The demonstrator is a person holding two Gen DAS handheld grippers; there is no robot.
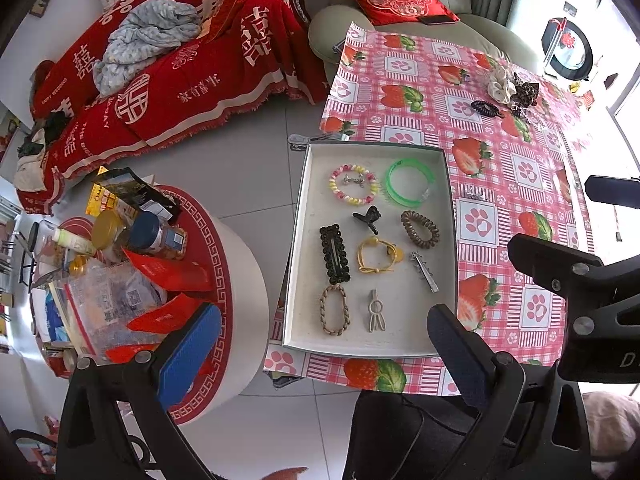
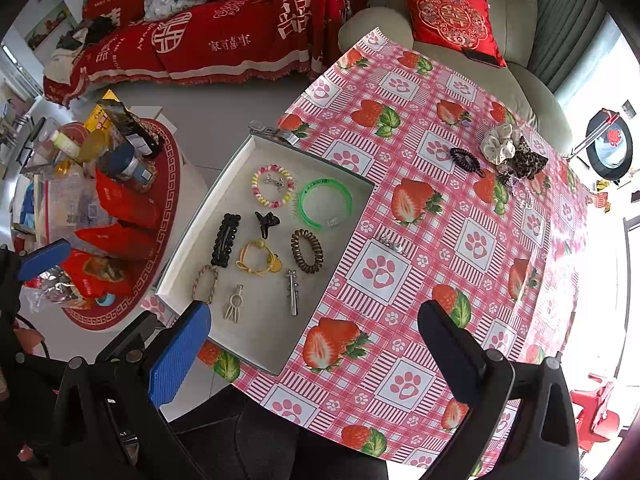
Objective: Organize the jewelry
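tray [image 2: 192, 240] at surface's left edge, mostly filled | loose silver clip [image 2: 391, 243] just right of tray: likely light, stiff, slippery; pinch across its body | left gripper [image 1: 320, 352], right gripper [image 2: 316, 344] fingers wide apart, empty

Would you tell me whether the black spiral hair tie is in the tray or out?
Out: the black spiral hair tie lies on the tablecloth beside the scrunchies, away from the tray.
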